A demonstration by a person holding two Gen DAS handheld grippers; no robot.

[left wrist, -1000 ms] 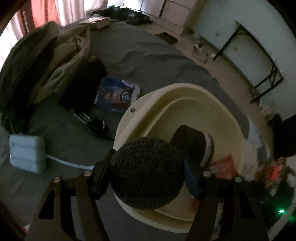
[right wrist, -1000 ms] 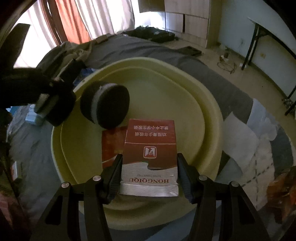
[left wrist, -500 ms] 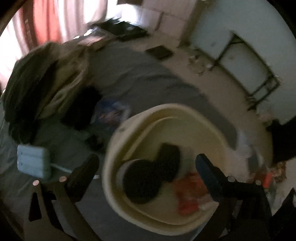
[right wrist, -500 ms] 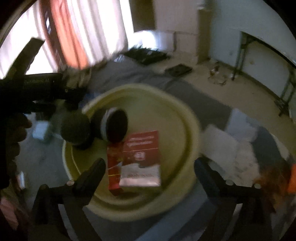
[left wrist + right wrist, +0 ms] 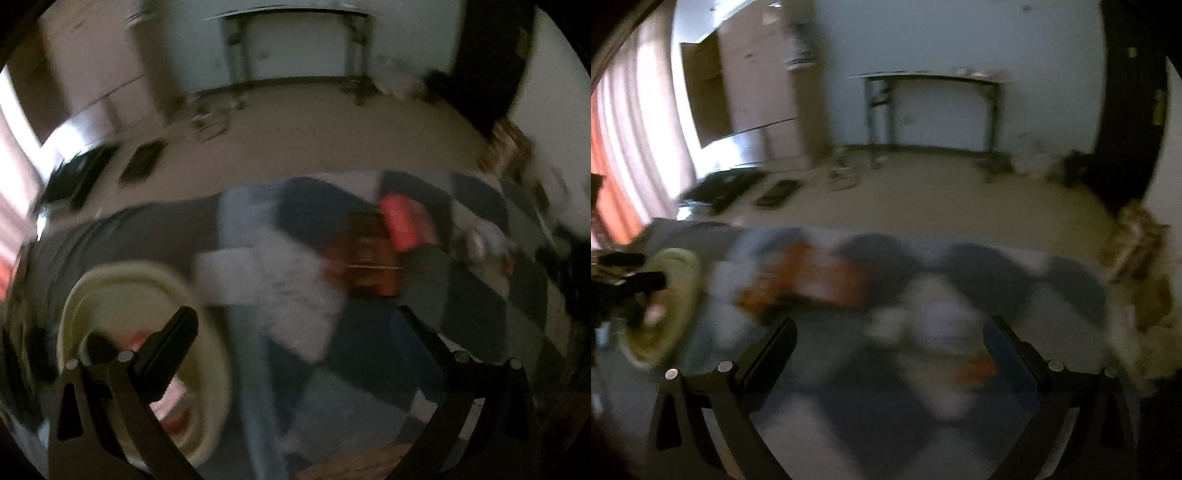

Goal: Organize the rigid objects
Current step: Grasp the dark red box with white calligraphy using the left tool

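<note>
Both views are blurred by fast motion. My left gripper (image 5: 299, 321) is open and empty above a patterned blanket (image 5: 332, 369). The cream basin (image 5: 207, 325) sits at the lower left behind the left finger, with dark round things and something red inside. An orange-brown packet (image 5: 373, 258) and a red object (image 5: 402, 221) lie on the blanket ahead. My right gripper (image 5: 890, 332) is open too, with nothing between its fingers. In the right wrist view the basin (image 5: 676, 295) is far left, and an orange packet (image 5: 816, 280) lies ahead.
A dark-framed table (image 5: 931, 107) stands against the far wall across a bare floor (image 5: 923, 199). Black flat items (image 5: 727, 188) lie on the floor at the left. Curtains (image 5: 624, 158) hang at the far left. A brownish heap (image 5: 1141, 258) sits at the right.
Both grippers opened, leaving the dark round object and the red box in the basin. Both then swung fast to the right, so the basin slid to the left edge of each view.
</note>
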